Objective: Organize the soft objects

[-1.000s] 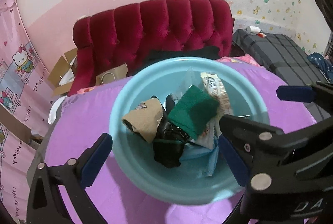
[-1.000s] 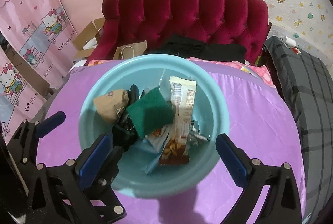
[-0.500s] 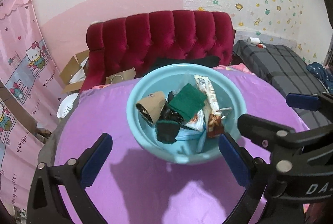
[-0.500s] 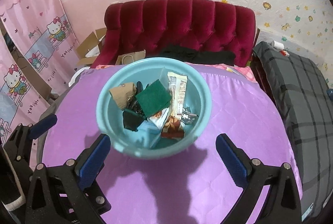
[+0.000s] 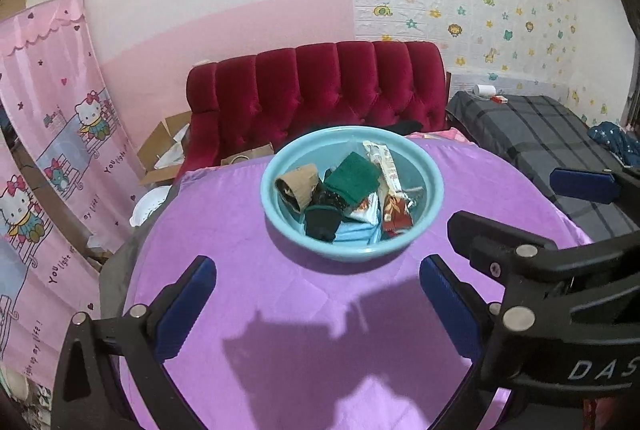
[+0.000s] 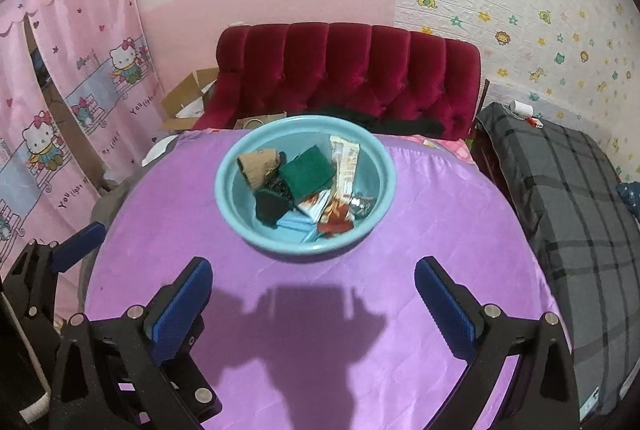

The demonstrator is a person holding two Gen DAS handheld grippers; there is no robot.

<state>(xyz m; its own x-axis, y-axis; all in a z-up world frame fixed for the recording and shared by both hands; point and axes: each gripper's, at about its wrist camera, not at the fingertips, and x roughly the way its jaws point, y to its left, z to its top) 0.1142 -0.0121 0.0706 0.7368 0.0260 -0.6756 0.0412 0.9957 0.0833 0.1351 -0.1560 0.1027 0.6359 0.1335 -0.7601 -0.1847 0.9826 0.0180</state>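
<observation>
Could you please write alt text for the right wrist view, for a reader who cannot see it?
A light blue bowl on a purple tablecloth holds a green sponge, a tan sock, dark fabric and snack wrappers. The open right hand-held gripper hovers empty in front of it, with the left hand-held gripper at the left edge. A red tufted sofa stands behind.
</observation>
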